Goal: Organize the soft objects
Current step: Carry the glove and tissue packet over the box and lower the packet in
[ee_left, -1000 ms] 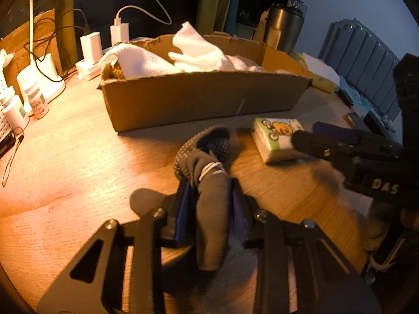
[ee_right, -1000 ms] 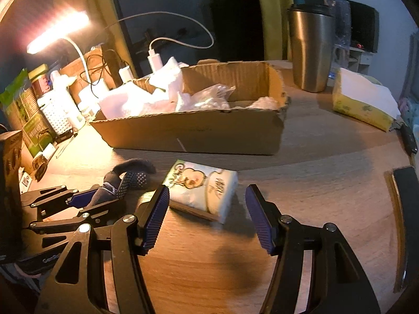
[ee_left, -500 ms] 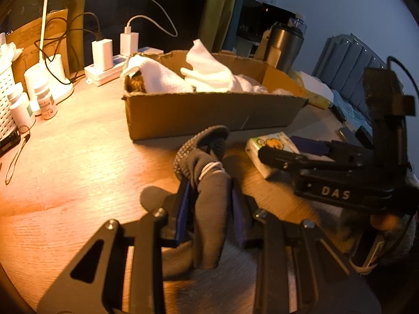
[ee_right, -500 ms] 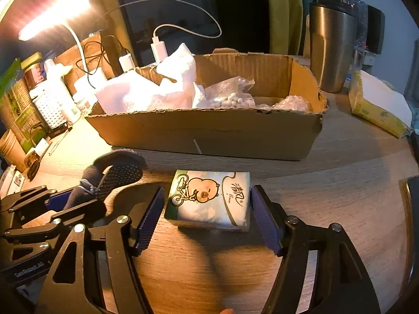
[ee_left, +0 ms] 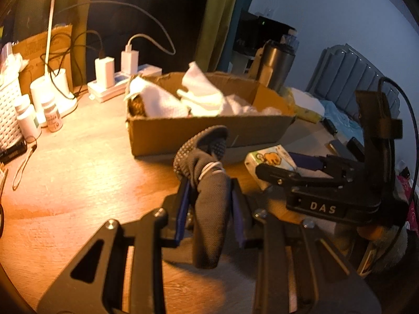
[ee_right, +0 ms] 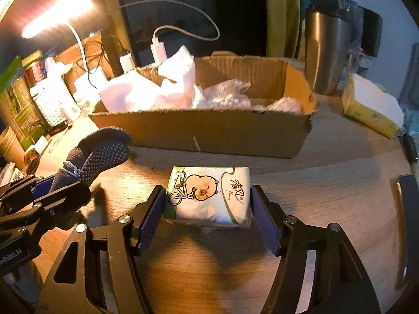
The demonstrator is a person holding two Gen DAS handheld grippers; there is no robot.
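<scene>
The right gripper (ee_right: 208,210) has come forward around the tissue pack (ee_right: 209,195), which lies on the table (ee_right: 327,178) before the cardboard box (ee_right: 209,130); its jaws, just widened, flank it. The left gripper (ee_left: 209,204) clamps a grey glove (ee_left: 209,191) (dotted palm, rolled), lifted.

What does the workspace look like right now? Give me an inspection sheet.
Surface: wooden table, lit by a lamp.
Job's things: grey sock, tissue pack on the table, cardboard box already holding white cloths and bags.
Clutter: steel tumbler, yellow tissue pack, white basket, small bottles.
Grippers: left tongs shut on the sock; right tongs straddle the tissue pack, their jaws just widened, pads beside its ends; contact unclear.
Cables: charger leads behind the box.
Surroundings: curtain, dark room.
</scene>
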